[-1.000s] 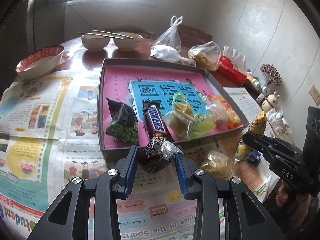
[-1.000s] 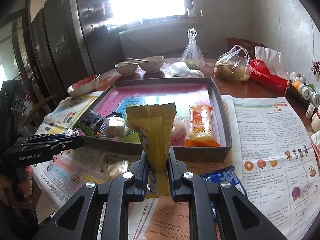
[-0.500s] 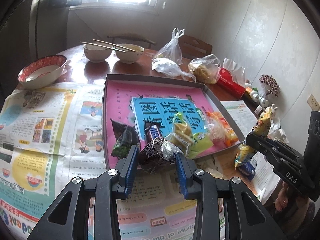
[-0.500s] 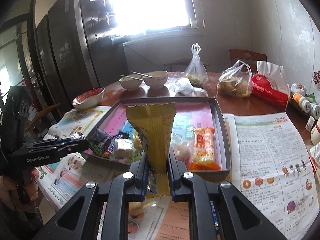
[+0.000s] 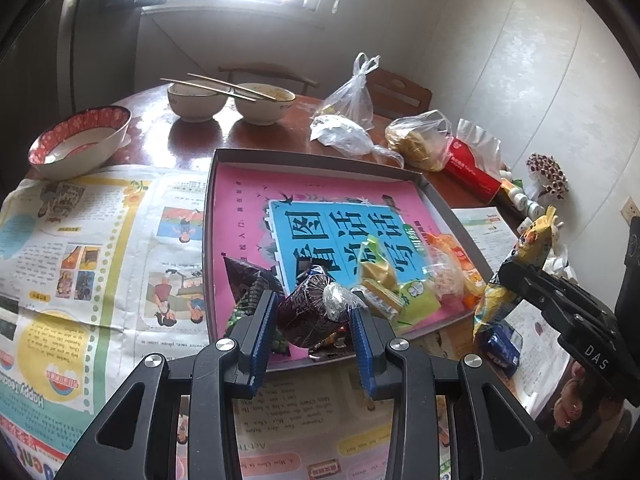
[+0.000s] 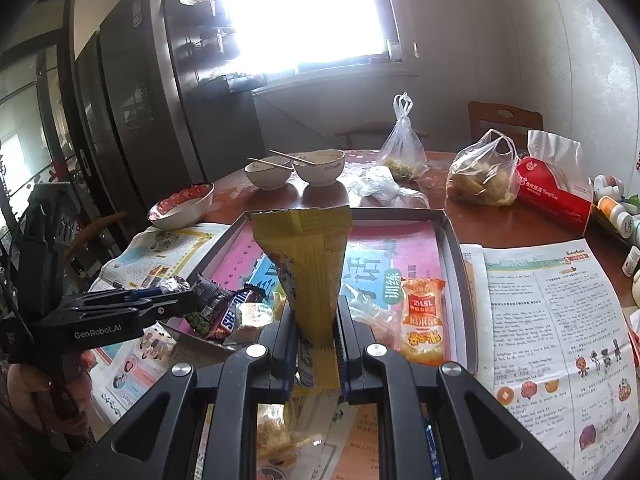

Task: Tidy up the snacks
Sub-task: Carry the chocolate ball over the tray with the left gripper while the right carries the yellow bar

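**Two snacks held over a cluttered table**

A dark round wrapped snack [image 5: 308, 314] with a crinkled clear twist is clamped between the blue pads of the left gripper [image 5: 314, 334], whose jaws are closed only as far as the snack's width allows. It is held over the near edge of the tray [image 5: 218, 152], above the snacks already lying there. A tall yellow packet [image 6: 310, 276] is pinched upright in the right gripper [image 6: 316, 344], its jaws nearly together on the packet's lower part, just in front of the tray's near rim.

Inside the pink-lined tray, a packet of green peas [image 5: 248, 300], a chocolate bar [image 6: 232, 314], a green-and-yellow packet [image 5: 380, 276] and an orange packet [image 6: 422, 320] are gathered along the near side. The tray is set on newspaper [image 5: 80, 248] spread over a wooden table [image 5: 188, 142]. Two bowls with chopsticks [image 5: 232, 98], a red-patterned bowl [image 5: 80, 142], plastic bags [image 5: 352, 120] and a red tissue pack [image 6: 554, 192] are seen beyond it.
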{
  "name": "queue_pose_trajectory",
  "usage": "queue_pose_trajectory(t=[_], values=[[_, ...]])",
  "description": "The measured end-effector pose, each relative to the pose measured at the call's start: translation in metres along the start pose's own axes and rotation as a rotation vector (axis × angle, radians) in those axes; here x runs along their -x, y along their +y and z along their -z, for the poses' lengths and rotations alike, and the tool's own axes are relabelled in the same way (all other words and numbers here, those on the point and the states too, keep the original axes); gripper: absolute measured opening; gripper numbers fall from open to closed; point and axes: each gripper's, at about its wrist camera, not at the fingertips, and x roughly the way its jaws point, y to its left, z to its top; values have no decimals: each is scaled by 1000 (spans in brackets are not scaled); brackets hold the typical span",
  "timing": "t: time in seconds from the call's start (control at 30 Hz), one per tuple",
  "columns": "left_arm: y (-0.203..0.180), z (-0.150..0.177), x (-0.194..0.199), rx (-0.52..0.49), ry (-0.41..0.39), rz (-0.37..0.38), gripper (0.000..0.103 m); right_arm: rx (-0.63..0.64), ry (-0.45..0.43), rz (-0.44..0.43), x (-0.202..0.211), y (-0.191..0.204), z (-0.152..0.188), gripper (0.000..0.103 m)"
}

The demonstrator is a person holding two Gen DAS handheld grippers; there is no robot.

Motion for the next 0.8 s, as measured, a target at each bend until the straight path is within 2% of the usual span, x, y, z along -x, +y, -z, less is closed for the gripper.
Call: queue_pose_trajectory(t=[0.4,0.8], values=[[2,-4,-17,-5,35,-5,37,11,28,-33,-26,5,-13,17],[0,-6,-27,-20,52,7,37,9,79,-37,-50,5,-11,17]])
